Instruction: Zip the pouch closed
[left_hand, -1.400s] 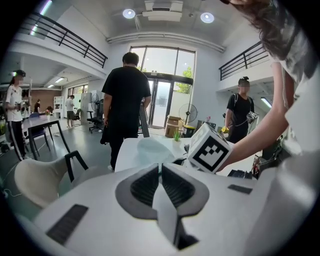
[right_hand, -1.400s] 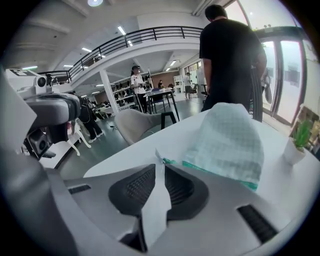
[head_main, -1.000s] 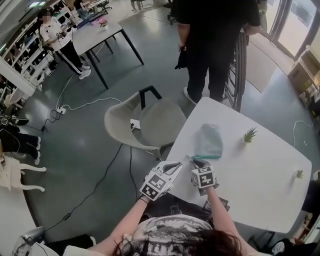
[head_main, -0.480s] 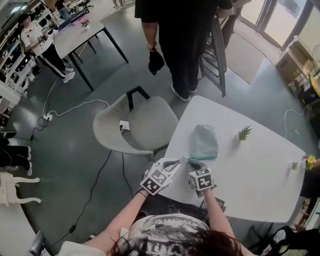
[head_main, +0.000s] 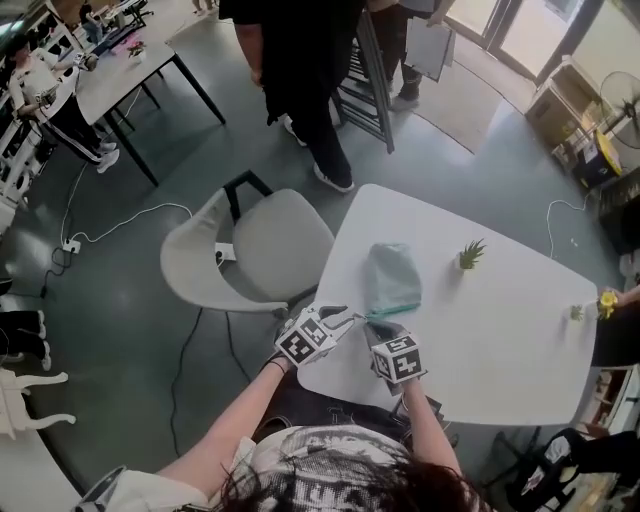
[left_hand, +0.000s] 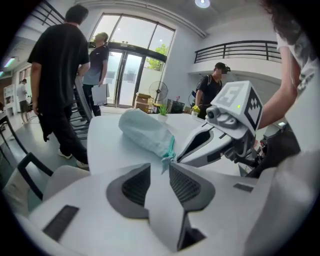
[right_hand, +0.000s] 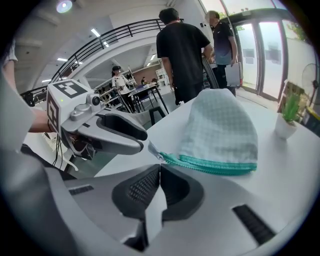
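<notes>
A pale green checked pouch (head_main: 390, 278) with a teal zip (right_hand: 215, 165) lies on the white table (head_main: 500, 340), the zip along its near edge. My left gripper (head_main: 338, 322) is at the zip's left end. Its jaws are opening, and the pouch's teal end tab (left_hand: 167, 156) hangs just beyond its tips, untouched by the pads. The right gripper (head_main: 384, 338) sits beside it, jaws closed at that same teal corner (right_hand: 162, 158). A small silver zip pull (right_hand: 151, 149) sticks out there, toward the left gripper's fingertip (right_hand: 142, 142).
A small potted plant (head_main: 468, 254) stands on the table beyond the pouch, another (head_main: 576, 312) at the right edge. A grey chair (head_main: 250, 250) is pushed against the table's left side. A person in black (head_main: 300, 70) walks beyond it.
The left gripper has sunk a little and its jaws have parted at the pouch's corner. The right gripper stays put. The person in black has walked further off.
</notes>
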